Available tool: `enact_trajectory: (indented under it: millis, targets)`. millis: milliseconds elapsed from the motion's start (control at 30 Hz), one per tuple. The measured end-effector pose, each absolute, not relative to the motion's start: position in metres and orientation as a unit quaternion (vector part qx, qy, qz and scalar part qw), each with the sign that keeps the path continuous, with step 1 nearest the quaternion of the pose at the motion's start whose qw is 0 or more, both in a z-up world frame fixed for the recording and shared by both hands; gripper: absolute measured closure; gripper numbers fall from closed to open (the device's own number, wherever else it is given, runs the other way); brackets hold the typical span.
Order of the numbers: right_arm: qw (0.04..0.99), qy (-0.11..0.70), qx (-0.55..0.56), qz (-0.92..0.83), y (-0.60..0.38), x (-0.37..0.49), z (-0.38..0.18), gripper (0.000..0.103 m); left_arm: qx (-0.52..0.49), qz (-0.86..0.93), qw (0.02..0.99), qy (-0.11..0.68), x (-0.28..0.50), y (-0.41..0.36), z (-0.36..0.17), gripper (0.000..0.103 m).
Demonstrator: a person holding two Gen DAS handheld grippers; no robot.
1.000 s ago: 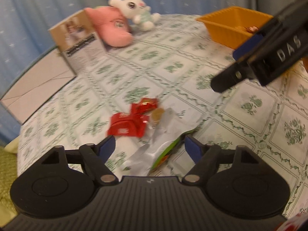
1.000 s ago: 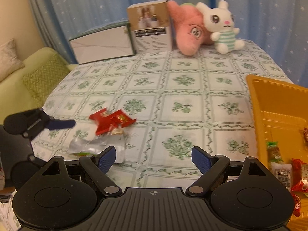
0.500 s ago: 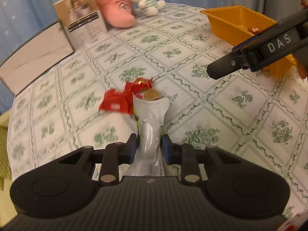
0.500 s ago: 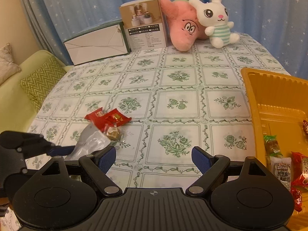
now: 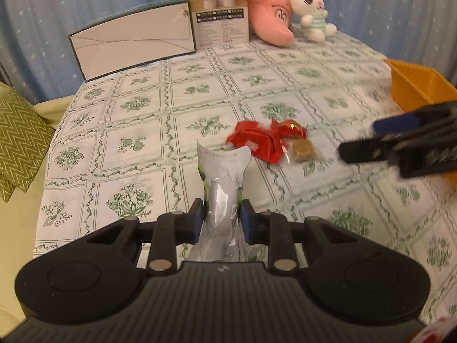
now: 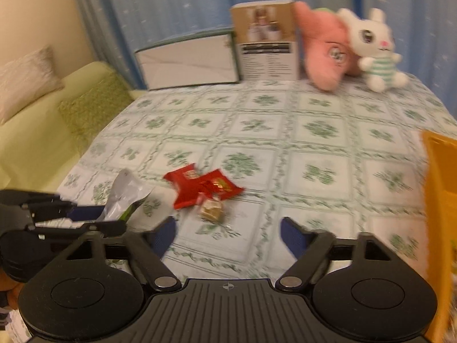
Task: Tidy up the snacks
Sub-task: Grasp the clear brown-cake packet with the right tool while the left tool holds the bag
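My left gripper (image 5: 221, 217) is shut on a silver and green snack pouch (image 5: 224, 183) and holds it above the tablecloth; the pouch also shows in the right wrist view (image 6: 124, 197). Ahead of it lie two red snack packets (image 5: 257, 143) and a small wrapped brown candy (image 5: 302, 150). In the right wrist view the red packets (image 6: 200, 187) and the candy (image 6: 211, 210) lie just beyond my right gripper (image 6: 228, 233), which is open and empty. The right gripper also shows at the right of the left wrist view (image 5: 400, 148). The orange tray (image 6: 440, 200) stands at the right.
A white box (image 5: 134, 41), a product box (image 5: 218, 8), a pink plush (image 5: 268, 20) and a white bunny (image 5: 311, 11) stand at the table's far edge. A green sofa with cushions (image 6: 51, 108) lies left of the table.
My left gripper closed on the pouch and lifted it off the table, turning left. My right gripper moved left and down toward the red packets and the candy.
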State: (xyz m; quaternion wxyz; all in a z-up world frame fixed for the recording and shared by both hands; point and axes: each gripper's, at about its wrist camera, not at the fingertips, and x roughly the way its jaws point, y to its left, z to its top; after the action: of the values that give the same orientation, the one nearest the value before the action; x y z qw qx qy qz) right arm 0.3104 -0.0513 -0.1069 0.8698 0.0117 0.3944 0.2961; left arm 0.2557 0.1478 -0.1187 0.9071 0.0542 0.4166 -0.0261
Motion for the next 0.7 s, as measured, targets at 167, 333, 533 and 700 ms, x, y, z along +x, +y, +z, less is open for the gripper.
enact_trajectory:
  millis: [167,333,533,700]
  targets:
    - [0.862,0.379,-0.047,0.333,-0.031,0.32,-0.123,0.042,0.039,-0.028,0.909,0.413,0.259,0.15,-0.119,0.078]
    - [0.855,0.381,-0.046,0.349,-0.027,0.336,-0.137,0.046,0.018,-0.029,0.911,0.412,0.261,0.155,-0.119,0.078]
    - [0.851,0.37,-0.069,0.366,-0.017,0.345,-0.147,0.048,0.011,-0.03,0.911,0.412,0.263,0.155,-0.119,0.078]
    - [0.849,0.359,-0.094,0.375,-0.01,0.341,-0.147,0.065,0.005,-0.035,0.909,0.415,0.265,0.154,-0.12,0.078]
